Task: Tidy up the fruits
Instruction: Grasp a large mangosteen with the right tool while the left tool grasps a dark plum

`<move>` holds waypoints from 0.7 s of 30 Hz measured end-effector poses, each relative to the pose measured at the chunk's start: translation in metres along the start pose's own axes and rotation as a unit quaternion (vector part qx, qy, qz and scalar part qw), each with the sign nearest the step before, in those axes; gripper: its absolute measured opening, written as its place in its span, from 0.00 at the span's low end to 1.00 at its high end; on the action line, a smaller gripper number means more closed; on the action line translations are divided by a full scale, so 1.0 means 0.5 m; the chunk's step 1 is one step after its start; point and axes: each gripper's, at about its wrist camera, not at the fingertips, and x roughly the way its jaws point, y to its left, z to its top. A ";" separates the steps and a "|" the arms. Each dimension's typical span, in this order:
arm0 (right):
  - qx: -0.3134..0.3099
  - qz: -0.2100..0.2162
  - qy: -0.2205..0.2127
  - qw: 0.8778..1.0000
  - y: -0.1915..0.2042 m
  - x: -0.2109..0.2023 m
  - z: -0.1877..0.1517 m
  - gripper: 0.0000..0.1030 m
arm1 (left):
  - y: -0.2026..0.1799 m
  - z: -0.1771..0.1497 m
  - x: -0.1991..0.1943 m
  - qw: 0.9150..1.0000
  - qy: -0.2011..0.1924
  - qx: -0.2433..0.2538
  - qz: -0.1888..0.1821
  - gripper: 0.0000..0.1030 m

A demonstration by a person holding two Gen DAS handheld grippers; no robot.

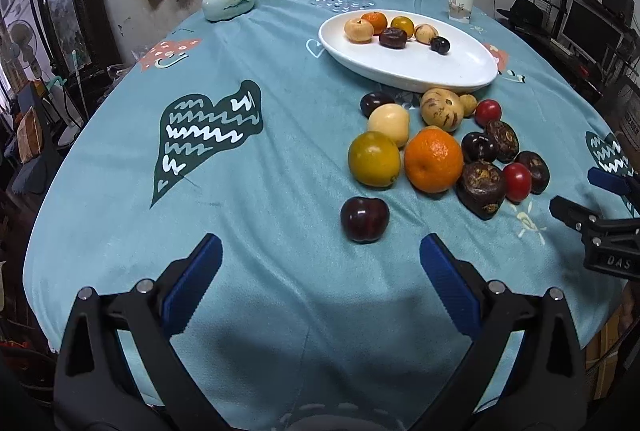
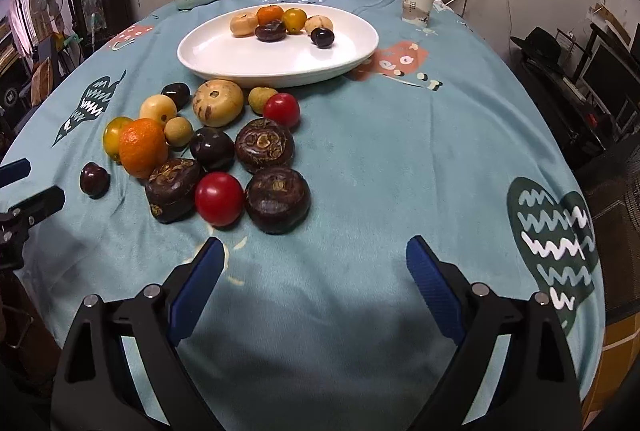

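On the worktop (image 1: 240, 191), most fruit sits loose beside the white plate (image 2: 224, 59), which holds six pieces. Both the left tool (image 1: 320, 271) and right tool (image 2: 312, 271) hover spread wide, gripping nothing, with a dark plum (image 1: 364, 219) just ahead of the left.

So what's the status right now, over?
Left gripper open, empty. Right gripper open, empty. Six fruits on white plate; the rest piled on the tablecloth, dark cherry nearest left fingers. Nothing blocking.
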 end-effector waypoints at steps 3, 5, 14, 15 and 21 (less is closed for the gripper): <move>0.006 0.023 0.018 1.000 -0.002 0.018 0.002 0.65 | -0.001 -0.004 0.005 1.000 0.003 0.004 0.001 0.98; 0.003 0.023 0.021 1.000 0.000 0.029 0.004 0.64 | 0.003 -0.006 0.011 1.000 0.007 0.001 0.000 0.98; -0.021 0.027 0.021 0.999 0.016 0.075 0.043 0.56 | 0.017 -0.003 0.020 1.000 0.012 -0.010 0.001 0.98; -0.023 0.029 0.021 0.999 0.017 0.077 0.046 0.50 | 0.017 -0.002 0.021 1.000 0.013 -0.010 0.001 0.98; -0.016 0.036 0.029 0.999 0.017 0.054 0.041 0.40 | 0.008 0.002 0.029 1.000 0.016 -0.009 -0.010 0.98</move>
